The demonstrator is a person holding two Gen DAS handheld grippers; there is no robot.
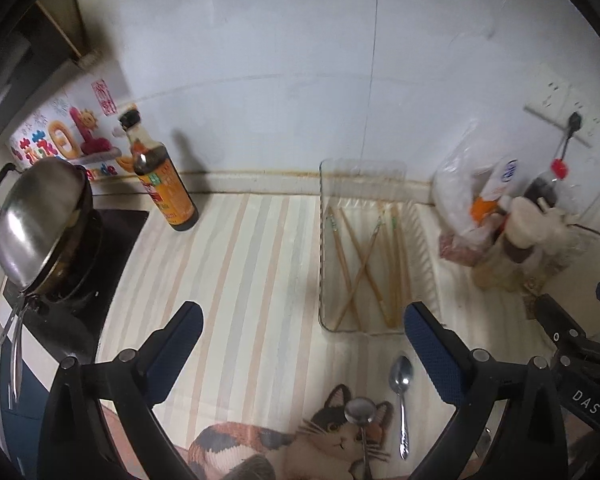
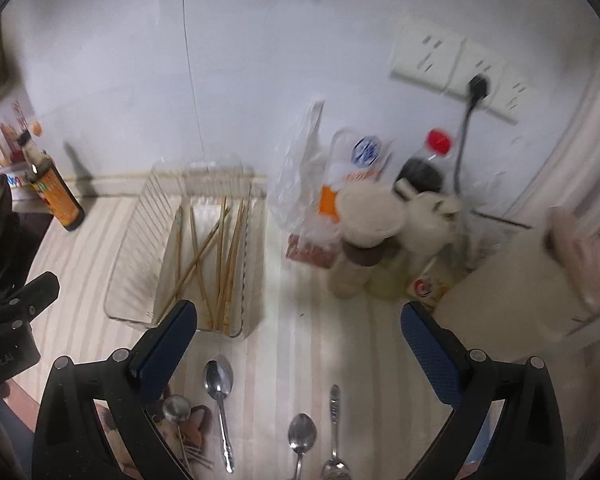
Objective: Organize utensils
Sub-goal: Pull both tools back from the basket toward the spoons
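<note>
A clear plastic tray (image 1: pixel 322 264) (image 2: pixel 116 300) stands on the striped counter and holds several wooden chopsticks (image 1: pixel 364 264) (image 2: pixel 220 264). In front of it lie metal spoons: one long-handled spoon (image 1: pixel 402 392) (image 2: pixel 220 392), a small round ladle (image 1: pixel 360 412) (image 2: pixel 176 408) on a cat-print mat, and two more spoons (image 2: pixel 302 440) near the bottom edge of the right wrist view. My left gripper (image 1: pixel 304 336) hangs open above the counter, nothing between its blue pads. My right gripper (image 2: pixel 300 334) is also wide open and empty, above the spoons.
A dark sauce bottle (image 1: pixel 162 176) (image 2: pixel 52 188) stands by the wall, left of the tray. A lidded wok (image 1: pixel 40 232) sits on a stove at far left. Bags, jars and a red-capped bottle (image 2: pixel 380 216) crowd the right corner under wall sockets (image 2: pixel 460 64).
</note>
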